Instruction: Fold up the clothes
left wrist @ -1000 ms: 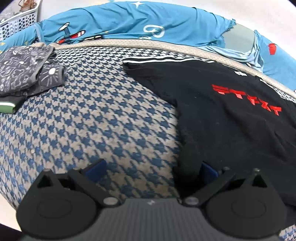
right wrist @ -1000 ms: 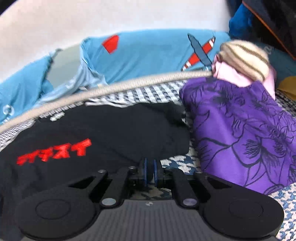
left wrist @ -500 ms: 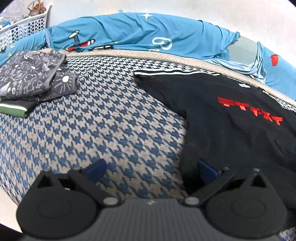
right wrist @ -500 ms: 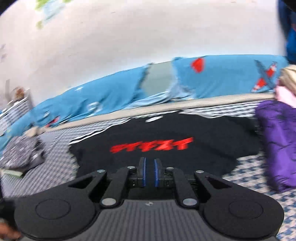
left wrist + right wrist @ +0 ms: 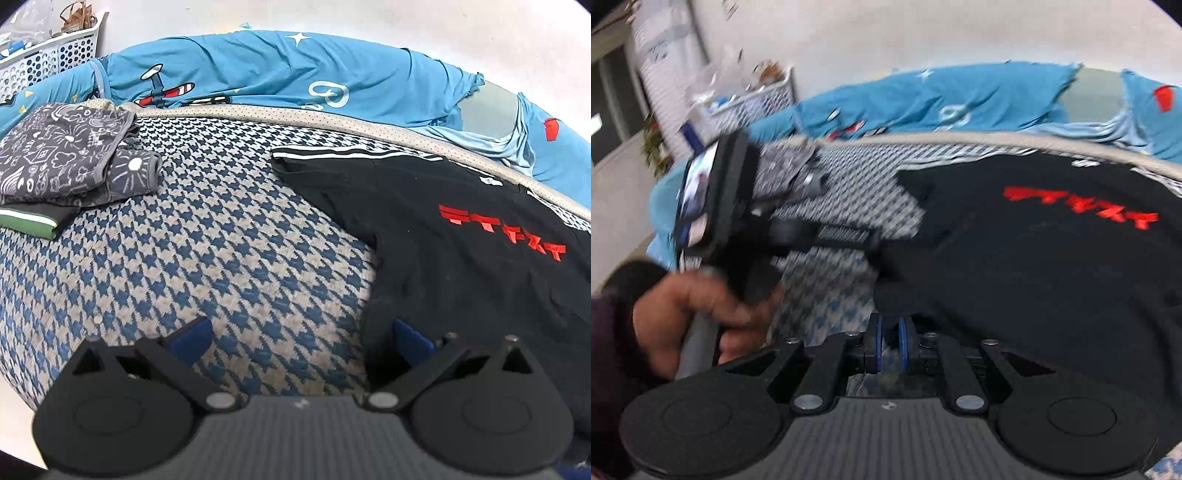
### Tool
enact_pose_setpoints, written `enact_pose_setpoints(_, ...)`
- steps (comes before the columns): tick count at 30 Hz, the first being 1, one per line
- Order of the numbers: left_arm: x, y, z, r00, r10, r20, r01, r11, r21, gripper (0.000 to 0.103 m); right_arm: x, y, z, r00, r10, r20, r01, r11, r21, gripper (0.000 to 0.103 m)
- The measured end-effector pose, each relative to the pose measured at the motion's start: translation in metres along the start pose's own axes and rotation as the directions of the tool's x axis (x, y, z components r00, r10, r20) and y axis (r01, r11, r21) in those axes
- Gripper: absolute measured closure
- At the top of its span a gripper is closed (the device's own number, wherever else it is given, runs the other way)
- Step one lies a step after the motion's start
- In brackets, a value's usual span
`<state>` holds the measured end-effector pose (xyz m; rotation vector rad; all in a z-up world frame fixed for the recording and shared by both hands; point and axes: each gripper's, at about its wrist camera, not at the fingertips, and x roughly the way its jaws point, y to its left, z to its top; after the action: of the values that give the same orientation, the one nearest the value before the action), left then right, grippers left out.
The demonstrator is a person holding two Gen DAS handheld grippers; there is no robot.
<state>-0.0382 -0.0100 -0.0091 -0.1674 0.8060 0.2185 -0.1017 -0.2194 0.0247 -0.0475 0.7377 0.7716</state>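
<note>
A black T-shirt (image 5: pixel 461 258) with red lettering lies spread flat on the houndstooth bed cover (image 5: pixel 221 258). My left gripper (image 5: pixel 299 336) is open and low over the bed. Its right finger (image 5: pixel 410 338) sits over the shirt's left edge, and its left finger (image 5: pixel 190 334) is over bare cover. In the right wrist view the same T-shirt (image 5: pixel 1034 277) fills the right half. My right gripper (image 5: pixel 890 341) is shut with nothing between its pads, near the shirt's lower left edge. A hand (image 5: pixel 694 306) holds the left gripper's body (image 5: pixel 738 221), which is blurred.
A folded grey patterned garment (image 5: pixel 66 155) lies on a green-edged folded piece (image 5: pixel 29 221) at the bed's left. Blue printed bedding (image 5: pixel 277 74) runs along the wall behind. A white perforated basket (image 5: pixel 48 59) stands at the far left.
The right wrist view has swung left: the purple garment has left the frame, and the hand with the left gripper has come into it. The left gripper has drawn back slightly and stays open.
</note>
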Motion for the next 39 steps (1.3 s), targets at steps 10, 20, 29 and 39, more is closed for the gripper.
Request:
enact_pose_setpoints(10, 0.002, 0.002, 0.005, 1.000, -0.019, -0.011, 0.019, 0.999, -0.031, 0.000, 0.027, 0.019, -0.002, 0.995, -0.097, -0.007, 0.096, 0.989, -0.112, 0.073)
enact_pose_setpoints(20, 0.000, 0.009, 0.008, 0.999, -0.045, -0.011, 0.044, 0.997, -0.066, 0.000, 0.059, 0.033, -0.004, 0.983, -0.182, 0.030, 0.184, 0.962, -0.204, 0.085)
enact_pose_setpoints(29, -0.012, 0.037, 0.015, 0.999, -0.035, 0.021, 0.038, 0.989, -0.143, 0.000, 0.015, 0.049, 0.008, 0.992, 0.010, 0.126, 0.005, 0.993, -0.118, 0.098)
enact_pose_setpoints(39, -0.027, 0.068, 0.015, 0.999, -0.021, 0.043, 0.029, 0.979, -0.200, 0.000, 0.004, 0.080, -0.009, 0.988, 0.137, 0.070, -0.128, 0.984, -0.121, 0.098)
